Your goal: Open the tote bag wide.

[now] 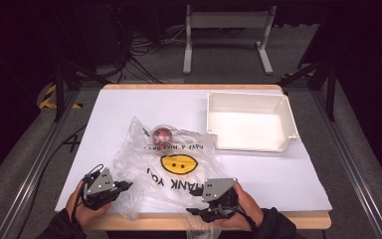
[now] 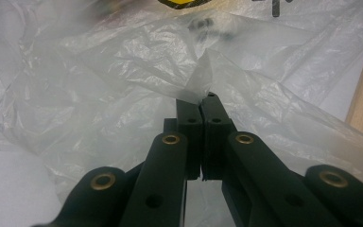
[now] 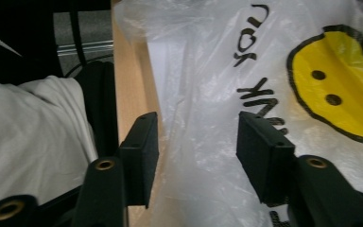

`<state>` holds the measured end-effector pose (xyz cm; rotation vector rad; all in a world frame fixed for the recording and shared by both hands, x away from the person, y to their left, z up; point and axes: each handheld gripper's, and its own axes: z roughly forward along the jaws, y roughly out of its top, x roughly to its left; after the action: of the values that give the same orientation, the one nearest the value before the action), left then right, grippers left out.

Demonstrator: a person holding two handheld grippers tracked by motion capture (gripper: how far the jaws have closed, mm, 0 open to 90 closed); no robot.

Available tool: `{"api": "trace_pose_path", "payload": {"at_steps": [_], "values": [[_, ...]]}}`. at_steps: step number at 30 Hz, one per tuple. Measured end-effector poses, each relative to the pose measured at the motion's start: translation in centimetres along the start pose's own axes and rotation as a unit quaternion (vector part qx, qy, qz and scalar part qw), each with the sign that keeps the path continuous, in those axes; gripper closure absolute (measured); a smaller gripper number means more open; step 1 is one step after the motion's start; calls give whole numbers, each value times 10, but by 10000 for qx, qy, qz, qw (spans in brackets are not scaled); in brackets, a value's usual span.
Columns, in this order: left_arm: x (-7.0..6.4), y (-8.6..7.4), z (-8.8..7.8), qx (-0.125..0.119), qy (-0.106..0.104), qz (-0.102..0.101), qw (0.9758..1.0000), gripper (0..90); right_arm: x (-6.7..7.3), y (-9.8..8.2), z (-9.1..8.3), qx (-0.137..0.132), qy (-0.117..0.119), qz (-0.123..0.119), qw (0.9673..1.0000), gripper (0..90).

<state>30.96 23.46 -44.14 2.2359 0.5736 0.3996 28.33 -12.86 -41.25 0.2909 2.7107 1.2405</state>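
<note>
The right gripper sits at the table's near edge, jaws apart around loose film of the plastic bag; the left gripper is pinched tight on the bag's left fold; a red ball lies inside the bag; a white tray stands well apart on the white table.

Left gripper: near table edge, jaws pointing right, pressed together, pinching thin film at tips. Left hand: wrapped under body, dark sleeve. Right gripper: near table edge, jaws pointing left, parted, pads apart. Right hand: gripping body from right.
</note>
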Motion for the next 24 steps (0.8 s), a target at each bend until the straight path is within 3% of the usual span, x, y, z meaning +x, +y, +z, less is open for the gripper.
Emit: {"api": "trace_pose_path", "payload": {"at_steps": [3, 7, 11, 14, 20, 24], "values": [[1, 0, 0, -21, 26, -24, 10000, 890, 3, -2, 8, 197, -16, -85, 9998, 427], [2, 1, -2, -57, 59, -30, 10000, 891, 4, -7, 17, 509, -192, -248, 9982, 512], [3, 0, -5, -81, 98, -32, 9999, 891, -3, -12, 17, 624, -481, -297, 9965, 816], [5, 0, -7, -100, 139, -55, 9998, 891, -9, -12, 15, 589, -654, -248, 9958, 892], [7, -1, -12, -156, 240, -115, 9995, 879, -19, -3, 8, 266, -1064, -185, 9938, 900], [7, 1, -15, -274, 342, -189, 9989, 771, -23, 7, 4, -29, -1221, -166, 9924, 900]]}}
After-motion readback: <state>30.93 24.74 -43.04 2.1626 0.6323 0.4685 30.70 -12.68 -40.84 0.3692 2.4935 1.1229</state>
